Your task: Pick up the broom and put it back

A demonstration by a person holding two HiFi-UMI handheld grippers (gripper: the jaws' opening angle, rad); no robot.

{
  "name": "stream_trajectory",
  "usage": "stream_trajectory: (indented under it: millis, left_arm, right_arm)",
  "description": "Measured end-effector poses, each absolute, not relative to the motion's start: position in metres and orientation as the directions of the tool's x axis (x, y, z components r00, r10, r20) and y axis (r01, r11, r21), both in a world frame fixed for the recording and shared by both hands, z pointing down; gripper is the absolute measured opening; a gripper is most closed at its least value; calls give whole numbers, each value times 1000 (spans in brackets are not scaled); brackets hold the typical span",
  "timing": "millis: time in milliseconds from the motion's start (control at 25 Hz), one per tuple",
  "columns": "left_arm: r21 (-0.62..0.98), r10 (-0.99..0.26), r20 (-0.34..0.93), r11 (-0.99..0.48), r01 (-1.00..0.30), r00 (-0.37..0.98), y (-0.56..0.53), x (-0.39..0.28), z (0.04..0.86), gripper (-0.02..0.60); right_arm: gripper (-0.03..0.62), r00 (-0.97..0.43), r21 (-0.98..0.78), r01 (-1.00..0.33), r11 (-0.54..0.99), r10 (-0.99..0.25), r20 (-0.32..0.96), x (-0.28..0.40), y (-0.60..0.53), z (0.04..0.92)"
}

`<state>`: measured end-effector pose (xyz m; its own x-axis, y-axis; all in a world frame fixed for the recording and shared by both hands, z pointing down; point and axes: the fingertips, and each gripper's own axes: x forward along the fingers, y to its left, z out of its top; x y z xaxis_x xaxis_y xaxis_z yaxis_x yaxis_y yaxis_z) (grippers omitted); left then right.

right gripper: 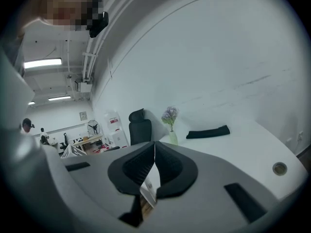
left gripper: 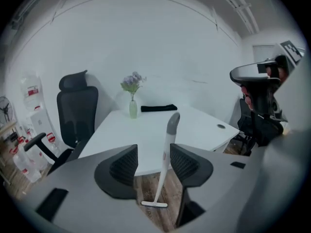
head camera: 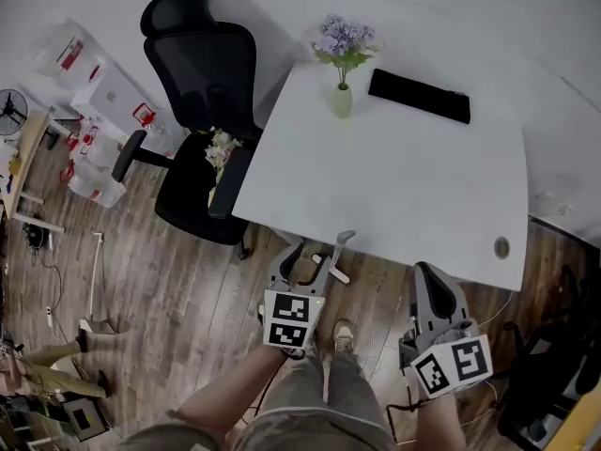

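Currently white table (head camera: 413, 177) serves as landmark.
- Office chair (head camera: 202, 111) at table's left side: a swung broom could strike it.
- Broom (head camera: 331, 256) leans on table's near edge, head on floor, unheld. Nudged handle would likely slide along edge and topple.
- Left gripper (head camera: 299, 263) near that edge, jaws wide, handle in line between them, untouched. Off-centre pinch might let it pivot.
- Right gripper (head camera: 434, 294) also at near edge, jaws pinched together, empty.

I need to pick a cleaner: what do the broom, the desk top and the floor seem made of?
Broom: likely plastic, smooth white shaft with a grey grip end.
Desk top: probably laminate or painted board, flat, matte, uniformly white.
Floor: wood or wood-look planks, with brown grain and seams showing.
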<state>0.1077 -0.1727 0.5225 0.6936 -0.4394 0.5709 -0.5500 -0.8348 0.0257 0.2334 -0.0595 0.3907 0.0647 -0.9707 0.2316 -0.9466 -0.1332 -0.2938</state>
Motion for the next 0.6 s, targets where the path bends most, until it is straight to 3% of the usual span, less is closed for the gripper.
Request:
stream_trajectory:
  millis: [240, 600]
  left_arm:
    - [-70, -490, 464, -850, -522, 738, -176, 95, 441, 222]
    - [-83, -552, 283, -828, -554, 784, -175, 58, 321, 193]
  right_arm:
    - [30, 21, -250, -967, -56, -990, 143, 213, -60, 322]
    - [30, -51, -174, -983, 51, -999, -5, 180, -54, 232]
